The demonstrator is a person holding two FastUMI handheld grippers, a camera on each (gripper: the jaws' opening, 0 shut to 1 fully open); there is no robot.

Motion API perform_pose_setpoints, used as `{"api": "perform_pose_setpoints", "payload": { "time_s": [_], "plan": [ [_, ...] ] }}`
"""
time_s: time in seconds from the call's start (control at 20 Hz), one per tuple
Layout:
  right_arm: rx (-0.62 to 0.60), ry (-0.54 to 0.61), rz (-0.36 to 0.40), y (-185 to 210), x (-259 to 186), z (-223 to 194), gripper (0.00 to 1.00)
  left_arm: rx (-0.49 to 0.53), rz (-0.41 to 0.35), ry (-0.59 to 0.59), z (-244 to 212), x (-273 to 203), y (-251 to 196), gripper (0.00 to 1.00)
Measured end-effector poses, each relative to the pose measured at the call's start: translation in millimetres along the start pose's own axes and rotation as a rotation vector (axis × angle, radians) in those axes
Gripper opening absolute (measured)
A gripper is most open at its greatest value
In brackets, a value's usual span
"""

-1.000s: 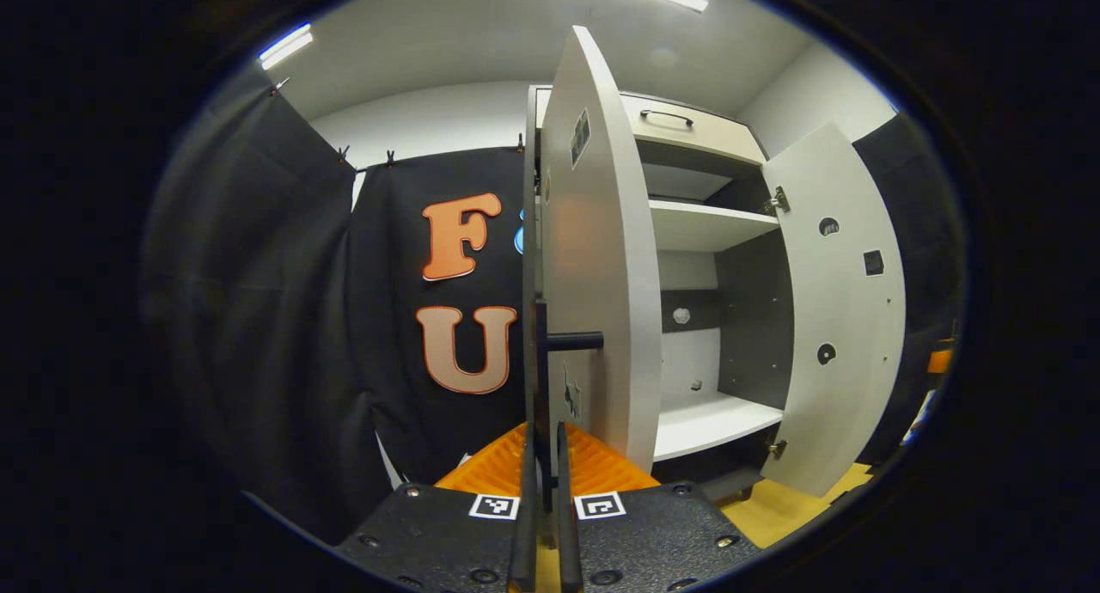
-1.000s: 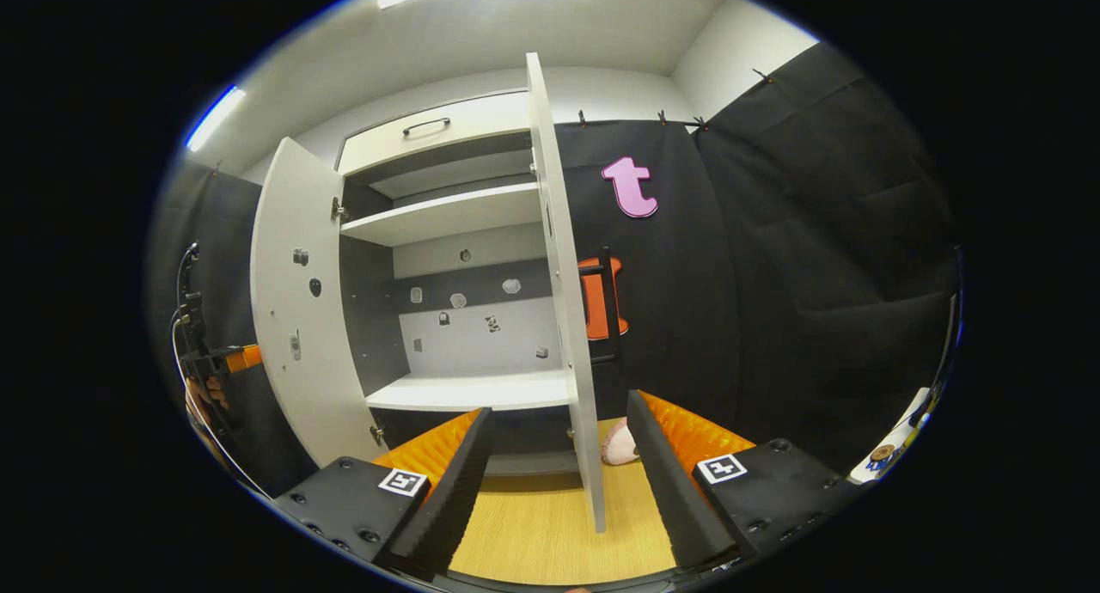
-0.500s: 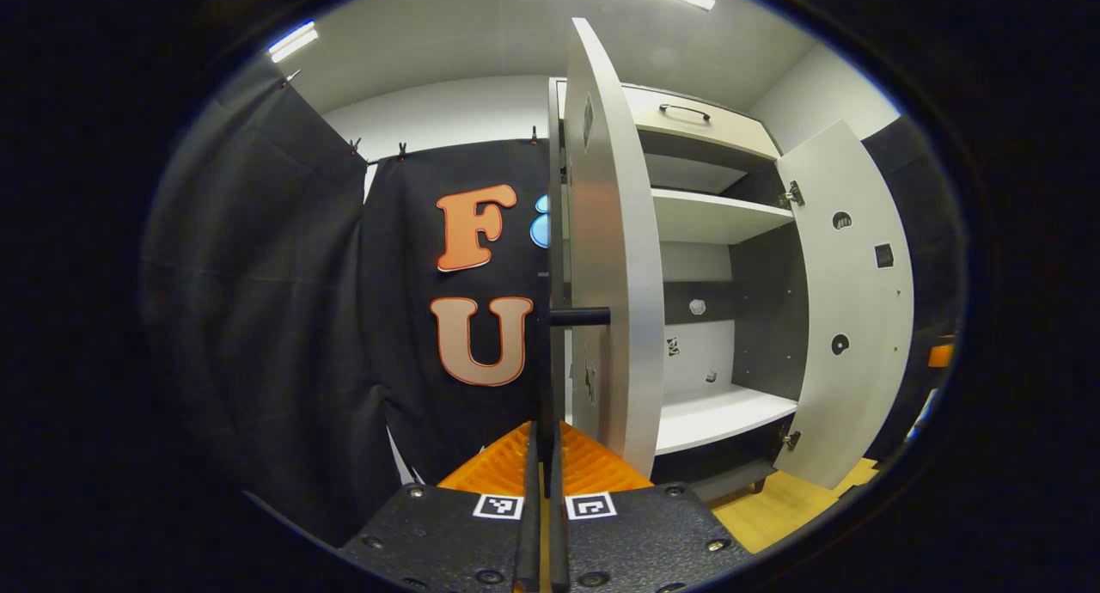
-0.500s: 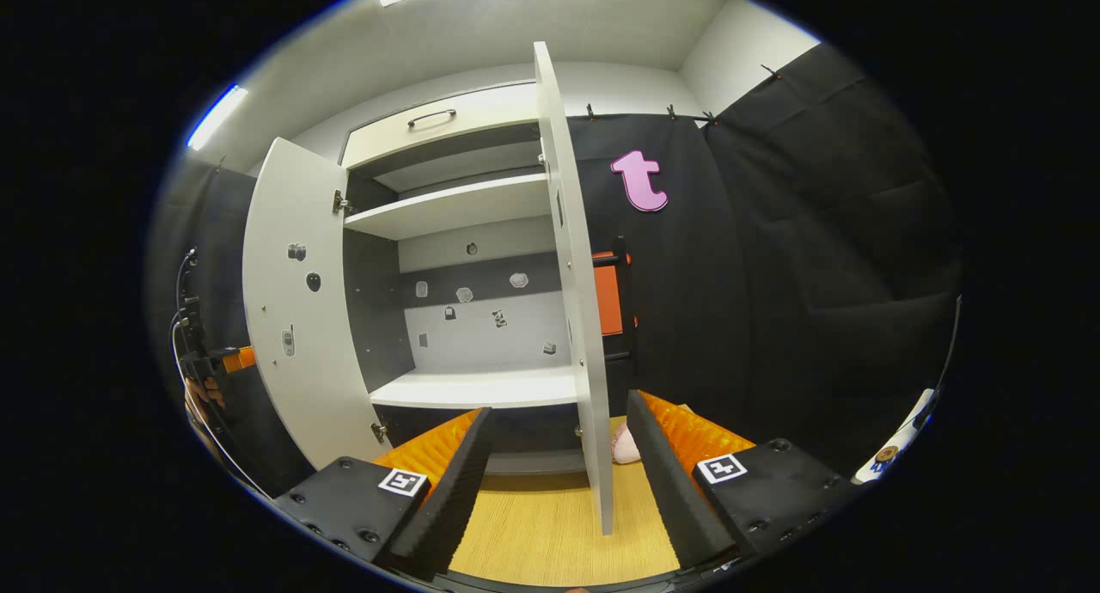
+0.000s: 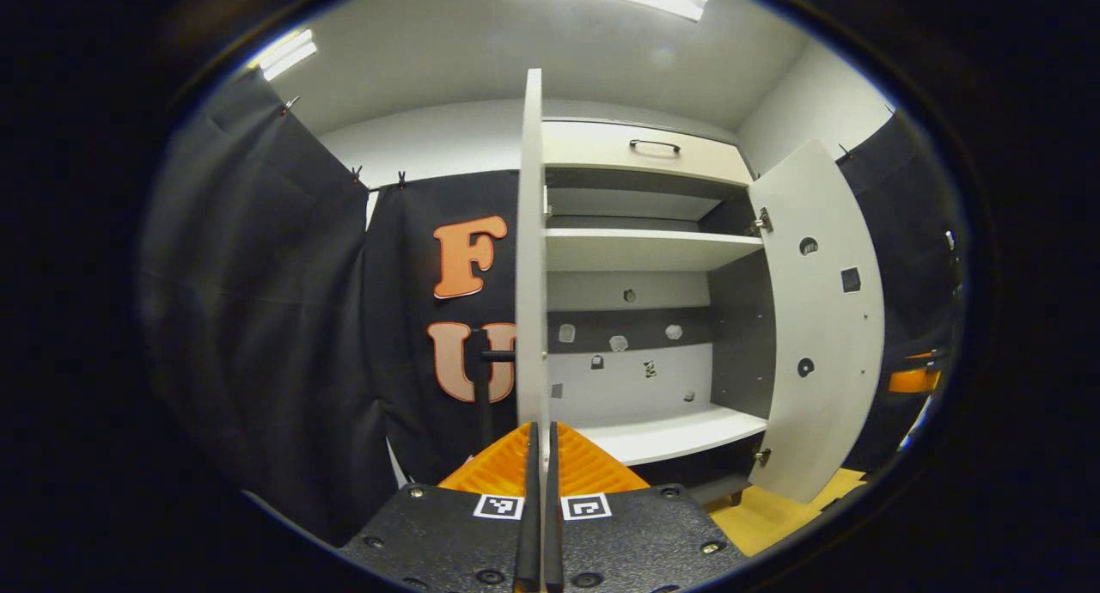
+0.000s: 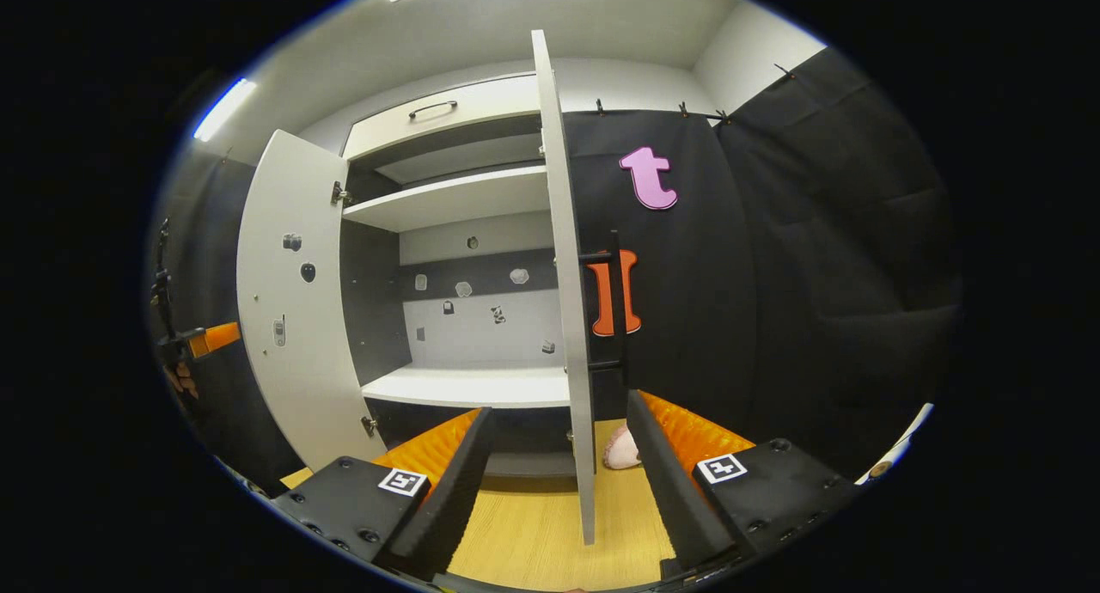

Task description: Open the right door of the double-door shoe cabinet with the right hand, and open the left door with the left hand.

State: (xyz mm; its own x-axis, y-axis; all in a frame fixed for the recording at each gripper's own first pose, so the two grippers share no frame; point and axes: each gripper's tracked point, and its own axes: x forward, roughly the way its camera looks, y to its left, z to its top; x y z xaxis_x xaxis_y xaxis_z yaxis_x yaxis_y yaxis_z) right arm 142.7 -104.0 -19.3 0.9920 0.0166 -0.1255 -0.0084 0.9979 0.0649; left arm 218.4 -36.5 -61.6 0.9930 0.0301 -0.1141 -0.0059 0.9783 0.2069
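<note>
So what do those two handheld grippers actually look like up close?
The left gripper and the right gripper look alike. Each has two black, speckled, blocky bases studded with small screws. Each base carries a small square black-and-white coded tag. Two long, wedge-shaped fingers with ribbed backs run forward from the bases.

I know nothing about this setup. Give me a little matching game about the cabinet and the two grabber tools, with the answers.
Things:
1. top drawer
2. left door
3. left hand-held gripper
4. right hand-held gripper

States:
A. swung open, seen edge-on in the left gripper view
B. fingers spread wide apart
C. pushed in, dark handle on its front
D. fingers closed together

Pairs: 1-C, 2-A, 3-D, 4-B
</note>
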Motion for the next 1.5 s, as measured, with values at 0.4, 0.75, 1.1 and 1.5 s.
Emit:
{"api": "perform_pose_setpoints", "payload": {
  "time_s": [0.4,0.75,1.1,1.5],
  "plan": [
    [0.002,-0.037,-0.026,-23.2,1.0,8.4,0.99,-0.103,-0.039,0.056,-23.0,10.2,-50.8,0.02],
    [0.030,-0.051,-0.062,-38.7,-0.4,11.8,0.89,-0.115,-0.049,0.029,-26.5,23.7,-71.2,0.17],
    [0.035,-0.042,-0.074,-42.6,-1.2,7.9,0.89,-0.088,-0.019,-0.008,-20.2,27.9,-68.2,0.81],
    [0.034,-0.040,-0.060,-34.4,-0.3,7.4,0.89,-0.070,0.003,-0.014,-19.6,25.9,-61.6,0.94]
  ]
}}
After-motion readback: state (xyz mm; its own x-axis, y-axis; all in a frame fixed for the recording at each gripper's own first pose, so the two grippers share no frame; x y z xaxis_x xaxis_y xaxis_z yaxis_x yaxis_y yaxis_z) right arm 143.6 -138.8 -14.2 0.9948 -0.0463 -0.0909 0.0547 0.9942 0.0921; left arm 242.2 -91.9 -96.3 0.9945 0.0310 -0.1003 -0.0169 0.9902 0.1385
